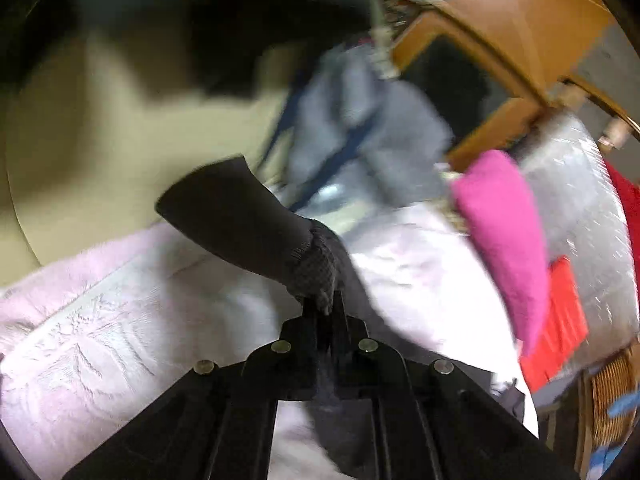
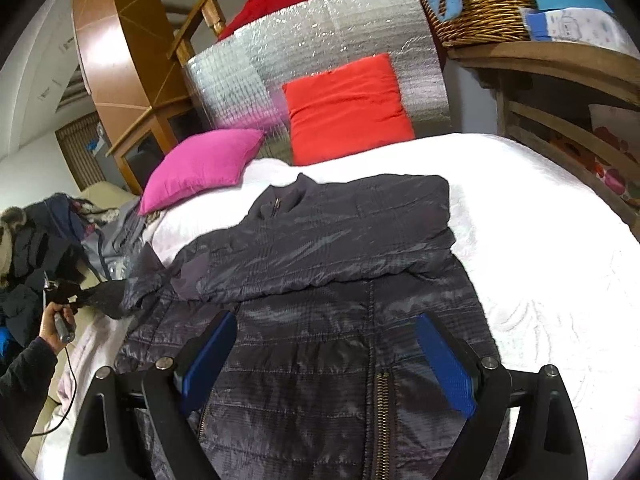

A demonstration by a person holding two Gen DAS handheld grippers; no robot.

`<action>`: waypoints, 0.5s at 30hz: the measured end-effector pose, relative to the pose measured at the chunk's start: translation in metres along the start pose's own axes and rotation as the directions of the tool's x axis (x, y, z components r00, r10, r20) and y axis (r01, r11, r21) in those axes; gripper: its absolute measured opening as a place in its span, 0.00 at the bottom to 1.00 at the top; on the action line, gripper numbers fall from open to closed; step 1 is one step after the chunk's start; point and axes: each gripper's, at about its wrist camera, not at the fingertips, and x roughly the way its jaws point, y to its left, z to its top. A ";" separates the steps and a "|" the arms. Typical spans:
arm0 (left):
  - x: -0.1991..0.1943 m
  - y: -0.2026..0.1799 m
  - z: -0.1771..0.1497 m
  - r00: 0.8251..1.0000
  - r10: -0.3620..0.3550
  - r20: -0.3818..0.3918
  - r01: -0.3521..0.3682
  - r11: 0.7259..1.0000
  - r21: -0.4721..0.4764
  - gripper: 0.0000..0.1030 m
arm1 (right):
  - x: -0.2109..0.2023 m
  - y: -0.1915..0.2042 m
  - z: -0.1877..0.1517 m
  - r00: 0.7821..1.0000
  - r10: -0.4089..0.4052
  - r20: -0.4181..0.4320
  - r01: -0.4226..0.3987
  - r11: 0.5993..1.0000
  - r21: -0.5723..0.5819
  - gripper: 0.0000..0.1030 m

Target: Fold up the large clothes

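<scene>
A dark quilted jacket (image 2: 344,248) lies on the white bedspread (image 2: 552,240), with its upper part folded across the body and its zipper running toward me. My right gripper (image 2: 328,356) is open, its blue pads (image 2: 444,364) hovering over the jacket's lower part. My left gripper (image 1: 326,308) is shut on the knit cuff of the jacket's sleeve (image 1: 248,216) and holds it off the bed; in the right wrist view it shows at the bed's left side (image 2: 66,292), with the sleeve stretched out to it.
A pink cushion (image 2: 200,164) and a red cushion (image 2: 348,108) lean at the silver-covered headboard (image 2: 320,40). A wicker basket (image 2: 480,4) stands on a wooden shelf at right. A pile of coats (image 2: 36,240) sits left of the bed.
</scene>
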 end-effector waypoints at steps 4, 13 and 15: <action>-0.047 -0.068 -0.002 0.995 -0.069 0.067 0.059 0.989 0.134 0.04 | -0.013 -0.013 0.001 0.999 0.016 0.027 -0.017 0.999 0.033 0.90; -0.116 -0.241 -0.062 0.950 -0.312 0.030 0.274 0.874 0.400 0.04 | -0.038 -0.050 -0.001 0.996 0.031 0.079 -0.041 0.990 0.133 0.90; -0.121 -0.277 -0.089 0.934 -0.358 -0.013 0.327 0.838 0.436 0.04 | -0.045 -0.058 0.000 0.995 0.029 0.096 -0.043 0.988 0.145 0.90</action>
